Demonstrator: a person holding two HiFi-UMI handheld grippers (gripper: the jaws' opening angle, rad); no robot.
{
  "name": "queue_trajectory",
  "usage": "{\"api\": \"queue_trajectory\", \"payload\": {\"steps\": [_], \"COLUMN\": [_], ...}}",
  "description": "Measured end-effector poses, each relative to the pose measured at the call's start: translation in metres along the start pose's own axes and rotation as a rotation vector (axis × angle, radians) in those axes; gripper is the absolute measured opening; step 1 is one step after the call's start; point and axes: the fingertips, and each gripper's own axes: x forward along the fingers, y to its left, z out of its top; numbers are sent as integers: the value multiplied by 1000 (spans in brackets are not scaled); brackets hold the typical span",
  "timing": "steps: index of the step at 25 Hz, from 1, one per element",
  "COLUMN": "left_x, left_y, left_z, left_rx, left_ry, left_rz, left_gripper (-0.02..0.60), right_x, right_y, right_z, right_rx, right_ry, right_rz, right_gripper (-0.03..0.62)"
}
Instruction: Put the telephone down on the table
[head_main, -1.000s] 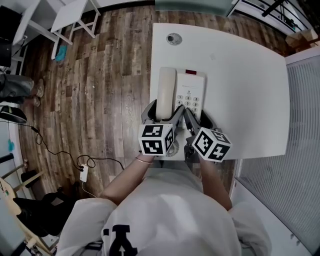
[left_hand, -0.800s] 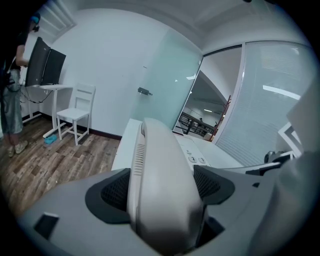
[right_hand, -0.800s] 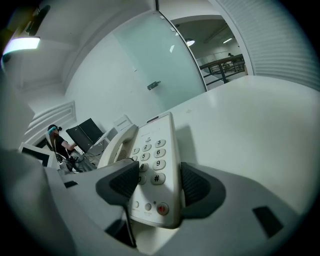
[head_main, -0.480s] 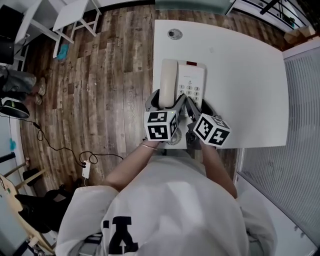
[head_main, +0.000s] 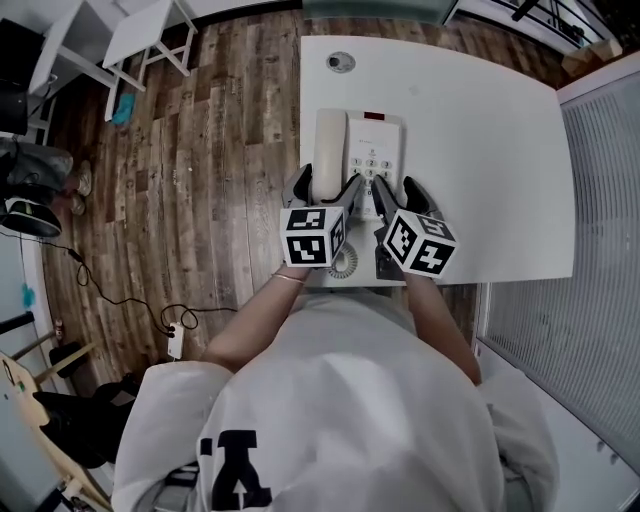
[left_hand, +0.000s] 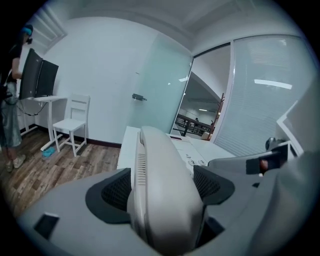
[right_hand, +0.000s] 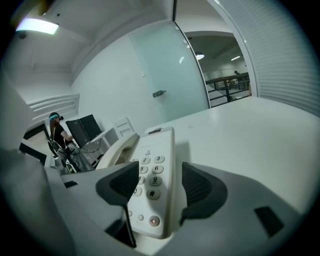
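Telephone (head_main: 372, 150) gripped at its near end — left gripper (head_main: 326, 185) pinching its handset (head_main: 328, 150), right gripper (head_main: 394, 190) pinching its keypad (right_hand: 150, 175) edge.

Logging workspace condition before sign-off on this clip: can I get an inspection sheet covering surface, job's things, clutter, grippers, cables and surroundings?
Surface: white table, with a round cable port near its far left corner.
Job's things: telephone on the table's left part, handset in its cradle; whether it has touched down cannot be told.
Clutter: nothing seen.
Grippers: left gripper shut on the handset; right gripper shut on the telephone's keypad side.
Cables: round coil-like thing at the table's near edge, possibly the phone cord; black cable and power strip on the floor.
Surroundings: wood floor, white chair, blinds, another person's legs at far left.
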Motion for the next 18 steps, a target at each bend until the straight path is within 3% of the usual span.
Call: {"api": "queue_trajectory", "payload": {"steps": [11,15,18], "left_x": [-23,-39,-54], "left_y": [8,7,-9], "left_z": [31,76,114], "left_rx": [72,174,169], "left_ry": [-90,-189,-284], "left_rz": [28,71,42], "left_gripper": [396,396,361], "right_x": [-18,-30,-44], "right_y": [20,31,41], "right_z": [56,78,95], "right_rx": [-89,-121,-149], "right_ry": [-192,-267,-323], "right_rz": [20,41,63], "right_gripper": [276,275,216]}}
